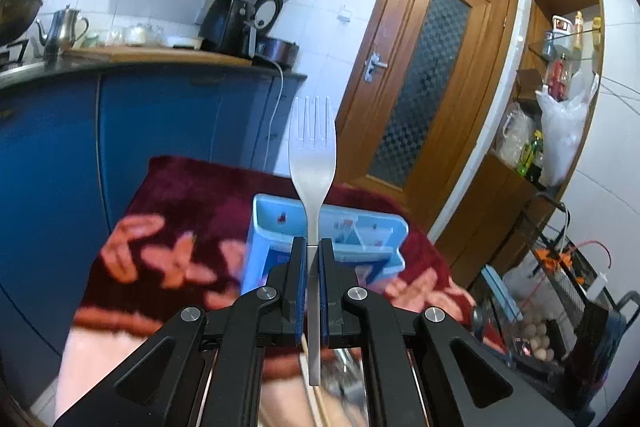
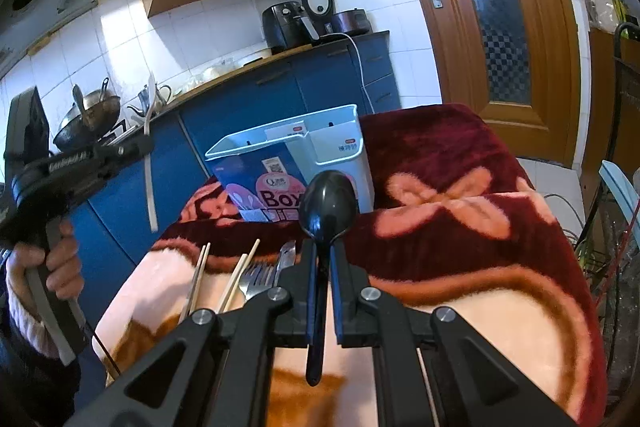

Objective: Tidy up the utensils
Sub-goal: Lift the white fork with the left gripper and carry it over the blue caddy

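You had the left gripper (image 1: 313, 247) clamped on the handle of a matte silver metal fork (image 1: 312, 163), tines up and well above the table, and the right gripper (image 2: 325, 251) pinched on the stem of a glossy black plastic spoon (image 2: 327, 201), bowl up. The pale blue plastic utensil box (image 2: 338, 147), with its inner dividers, stood upright on the dark red blanket with pink bows (image 2: 460, 195), just ahead of both tools.

Your risks, as I judged them: each grip sat low on a thin handle, so most of each utensil stuck out beyond the pads; a knock on the box rim could have pivoted or slipped it. The box looked light and stood on soft pile, so a push from the side might have tipped it. Both tools heading for the same opening could have collided. The wooden chopsticks (image 2: 236, 279) and another steel fork (image 2: 256, 281) lay loose on the blanket near your right gripper, easy to sweep off.
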`<state>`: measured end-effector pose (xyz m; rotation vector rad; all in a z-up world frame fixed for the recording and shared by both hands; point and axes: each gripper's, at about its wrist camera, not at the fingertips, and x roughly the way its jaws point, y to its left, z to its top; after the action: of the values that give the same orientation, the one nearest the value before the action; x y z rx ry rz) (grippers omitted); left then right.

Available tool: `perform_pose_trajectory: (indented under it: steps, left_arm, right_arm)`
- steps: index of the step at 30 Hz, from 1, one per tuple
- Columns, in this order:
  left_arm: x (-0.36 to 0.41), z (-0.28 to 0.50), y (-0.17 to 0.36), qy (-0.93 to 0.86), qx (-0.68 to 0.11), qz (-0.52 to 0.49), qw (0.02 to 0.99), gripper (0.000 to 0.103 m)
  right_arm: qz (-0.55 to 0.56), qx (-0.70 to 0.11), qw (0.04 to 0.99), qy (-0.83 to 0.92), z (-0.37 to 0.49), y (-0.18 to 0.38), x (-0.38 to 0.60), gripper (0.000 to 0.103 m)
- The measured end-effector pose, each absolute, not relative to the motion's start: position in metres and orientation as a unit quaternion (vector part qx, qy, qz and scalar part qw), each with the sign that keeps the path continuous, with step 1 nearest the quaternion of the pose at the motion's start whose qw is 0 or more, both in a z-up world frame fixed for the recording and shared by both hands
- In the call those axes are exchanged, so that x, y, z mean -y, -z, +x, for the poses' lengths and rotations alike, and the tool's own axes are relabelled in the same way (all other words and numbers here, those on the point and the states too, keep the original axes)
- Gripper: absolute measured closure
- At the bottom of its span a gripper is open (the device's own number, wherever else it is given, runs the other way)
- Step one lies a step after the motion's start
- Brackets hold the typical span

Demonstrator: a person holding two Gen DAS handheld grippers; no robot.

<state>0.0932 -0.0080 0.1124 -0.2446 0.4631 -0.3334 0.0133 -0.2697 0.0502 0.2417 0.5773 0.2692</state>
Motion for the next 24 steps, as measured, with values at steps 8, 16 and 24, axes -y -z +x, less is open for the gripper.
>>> perform_pose_trajectory:
  steps: [8,16,24]
  left_arm:
    - [0.013,0.122,-0.134,0.134,-0.175,-0.121,0.968,0.098]
    - [0.024,0.146,-0.143,0.114,-0.118,-0.112,0.980,0.098]
    - [0.031,0.168,-0.113,0.095,-0.120,-0.105,0.983,0.097]
  right_arm:
    - [0.130,-0.286,0.940,-0.137,0.020,-0.046,0.270,0.095]
    - [0.130,-0.286,0.940,-0.136,0.026,-0.043,0.270,0.095]
    - [0.113,-0.287,0.942,-0.131,0.037,-0.047,0.267,0.095]
